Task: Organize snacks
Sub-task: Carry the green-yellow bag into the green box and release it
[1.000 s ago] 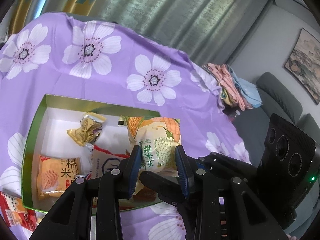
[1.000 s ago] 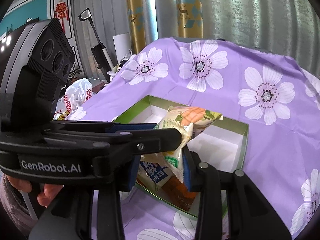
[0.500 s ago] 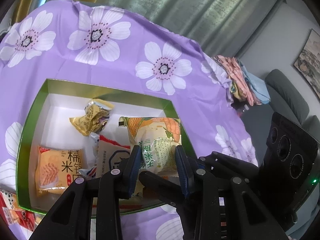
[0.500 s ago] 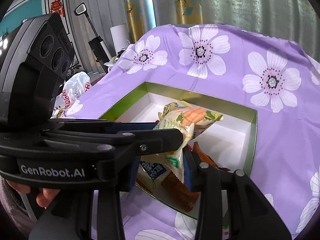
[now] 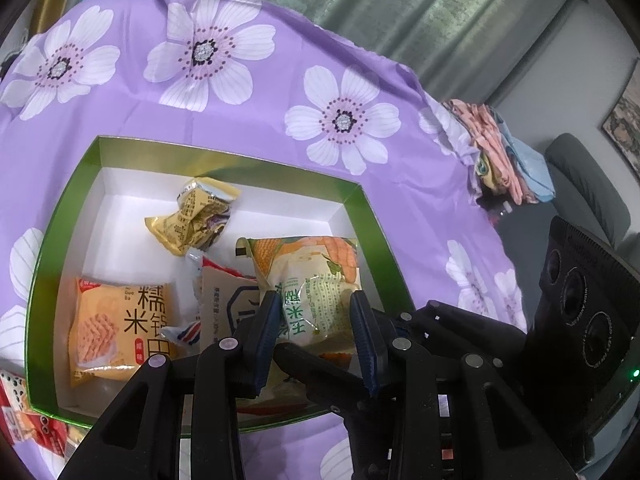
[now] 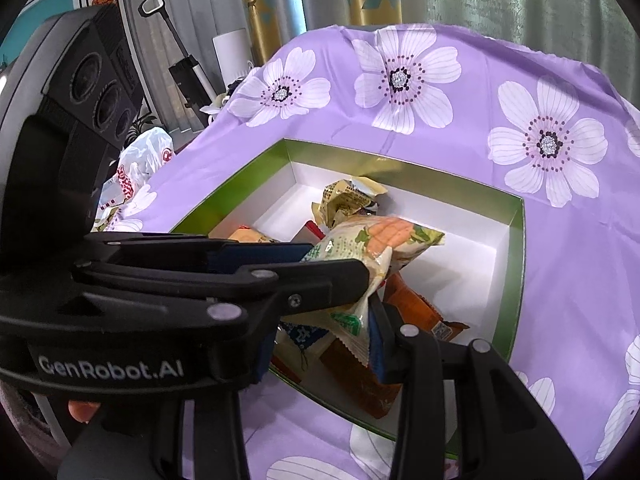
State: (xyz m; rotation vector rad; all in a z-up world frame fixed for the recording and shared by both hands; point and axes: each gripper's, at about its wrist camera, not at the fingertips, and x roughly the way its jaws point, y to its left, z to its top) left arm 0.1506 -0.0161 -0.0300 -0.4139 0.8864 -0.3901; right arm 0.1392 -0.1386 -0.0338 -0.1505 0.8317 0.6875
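Observation:
A corn snack packet [image 5: 308, 280], cream and green with orange print, hangs just over the green box [image 5: 224, 156] with a white inside. My left gripper [image 5: 314, 300] is shut on its sides, blue pads pressing in. In the right wrist view my right gripper [image 6: 320, 332] is shut on the same packet's [image 6: 380, 240] crimped lower end, and the left gripper's fingers [image 6: 304, 288] cross in front of it. Inside the box lie a crumpled yellow packet [image 5: 196, 216], an orange rice-cracker packet [image 5: 116, 328], a beige packet [image 5: 228, 300] and an orange-brown packet [image 6: 416, 308].
The box sits on a purple flowered cloth [image 5: 340, 120] over the table. A red packet [image 5: 16, 412] lies outside the box's near left corner. Folded cloths [image 5: 500, 152] are piled past the table's right edge, and a white plastic bag [image 6: 144, 156] sits off its left.
Both grippers have sunk toward the box with the corn packet between them and tipped further down. The box now looks closer and fuller in view.

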